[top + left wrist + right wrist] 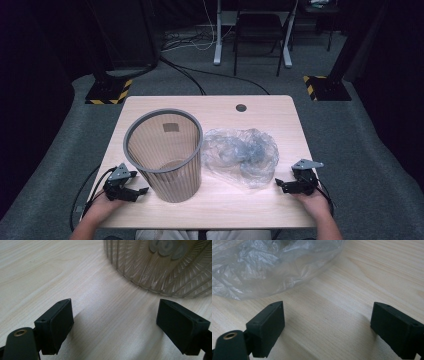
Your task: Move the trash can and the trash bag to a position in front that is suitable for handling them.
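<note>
Left hand-held gripper: jaws spread wide, nothing between them, resting low on the bench just beside the base of the ribbed bin, pointing at its lower wall. In the left gripper view, bare wood grain between the pads, the bin's ribbed wall ahead and slightly to one side, not touching.

Right hand-held gripper: also wide and empty, on the far side of the bin from the left one, aimed at the crumpled clear plastic bag. In the right gripper view, the bag's edge just ahead of the jaws — near, but apart from them.

Bin upright near the bench's middle, open mouth up, empty as far as can be judged; bag lying flat and bunched right next to the bin, touching or almost touching its wall.

Likely step in hand: picking up the bag to line the bin. To do it well — slide the right jaws low over the wood, pinch a single layer at the bag's rim rather than a bunched fold, close fully before lifting. Steady the bin with the left against tipping. Risk: thin film slipping from the pads.
</note>
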`<state>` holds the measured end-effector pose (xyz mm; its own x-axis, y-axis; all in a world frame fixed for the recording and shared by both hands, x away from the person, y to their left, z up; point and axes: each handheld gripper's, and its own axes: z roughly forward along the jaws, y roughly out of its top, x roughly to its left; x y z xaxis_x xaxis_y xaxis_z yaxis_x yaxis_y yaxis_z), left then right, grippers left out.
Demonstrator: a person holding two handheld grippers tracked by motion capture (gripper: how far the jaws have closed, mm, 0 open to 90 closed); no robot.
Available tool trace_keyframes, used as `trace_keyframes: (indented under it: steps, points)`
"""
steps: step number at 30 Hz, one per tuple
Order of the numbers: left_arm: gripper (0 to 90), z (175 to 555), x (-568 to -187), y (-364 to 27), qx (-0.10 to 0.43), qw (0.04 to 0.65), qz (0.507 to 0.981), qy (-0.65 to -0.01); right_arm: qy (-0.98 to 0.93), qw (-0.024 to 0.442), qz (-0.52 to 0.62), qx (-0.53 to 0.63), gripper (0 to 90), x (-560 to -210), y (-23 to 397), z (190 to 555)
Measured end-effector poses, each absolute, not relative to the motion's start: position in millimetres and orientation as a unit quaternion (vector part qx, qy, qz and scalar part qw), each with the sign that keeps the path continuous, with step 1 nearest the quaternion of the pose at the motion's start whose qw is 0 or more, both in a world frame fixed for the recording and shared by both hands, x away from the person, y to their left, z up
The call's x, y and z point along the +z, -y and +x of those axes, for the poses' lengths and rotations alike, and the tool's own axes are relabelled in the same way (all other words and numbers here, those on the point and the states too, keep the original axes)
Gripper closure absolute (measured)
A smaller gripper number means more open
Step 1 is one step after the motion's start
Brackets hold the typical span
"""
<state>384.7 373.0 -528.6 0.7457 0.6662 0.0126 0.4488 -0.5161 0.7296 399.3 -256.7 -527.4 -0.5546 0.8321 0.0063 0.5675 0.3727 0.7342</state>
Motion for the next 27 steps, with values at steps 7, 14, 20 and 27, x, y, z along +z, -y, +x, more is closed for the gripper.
trace_keyframes:
  steps: [7, 14, 20, 27]
  points:
    - [13.5, 385.1, -528.5, -373.7, 0.15, 0.368, 0.855, -0.335, -0.806, 0.187, 0.432, 0.358, 14.1, -527.2, 256.7, 398.0]
    - [13.5, 384.8, -528.6, -374.1, 0.151, 0.368, 0.853, -0.338, -0.805, 0.189, 0.433, 0.359, 15.9, -527.0, 257.0, 398.1]
    - [14.2, 383.7, -528.1, -375.8, 0.15, 0.368, 0.854, -0.336, -0.803, 0.192, 0.437, 0.358, 18.5, -526.2, 257.7, 398.5]
    - [19.1, 383.7, -523.4, -379.4, 0.133, 0.365, 0.857, -0.339, -0.818, 0.201, 0.417, 0.342, 22.5, -521.8, 252.5, 396.1]
